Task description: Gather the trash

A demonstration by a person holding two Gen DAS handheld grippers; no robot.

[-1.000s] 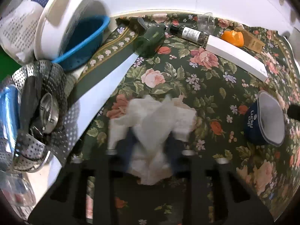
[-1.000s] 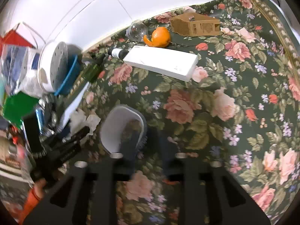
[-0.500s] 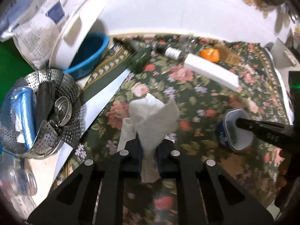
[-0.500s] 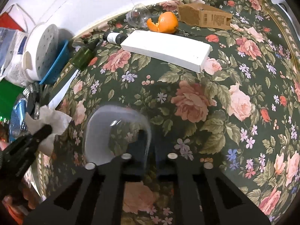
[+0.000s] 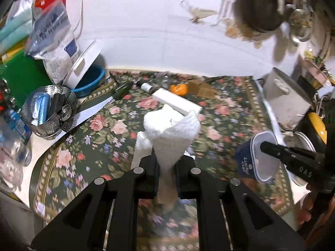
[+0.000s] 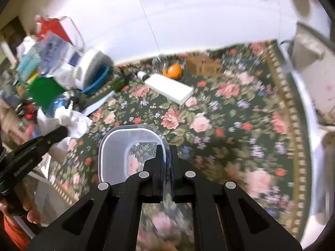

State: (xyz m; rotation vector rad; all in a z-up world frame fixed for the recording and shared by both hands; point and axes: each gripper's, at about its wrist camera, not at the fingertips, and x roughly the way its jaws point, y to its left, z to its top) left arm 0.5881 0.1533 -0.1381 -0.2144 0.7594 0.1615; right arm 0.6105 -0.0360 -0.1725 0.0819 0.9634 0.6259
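1. Pinching a crumpled white paper towel between its fingers, my left claw holds the wad up above the floral tablecloth; the towel fans out above the fingertips and a strip hangs below them.
2. My right claw is clamped on the wall of a clear plastic cup, one finger inside the rim and one outside, with the cup's mouth facing my camera and the cloth showing through its base.
3. From the left wrist view the same cup sits to the right of the towel, apart from it, its outside carrying a dark blue label.
4. From the right wrist view the towel is off to the left of the cup, not touching it.
5. Farther out on the table lies a long white box, angled across the cloth.
6. Just behind it are an orange, a small bottle lying on its side and a brown cardboard box.
7. At the left edge stand a metal steamer basket and a blue bowl with a white lid leaning in it.
8. The white wall closes the far side.
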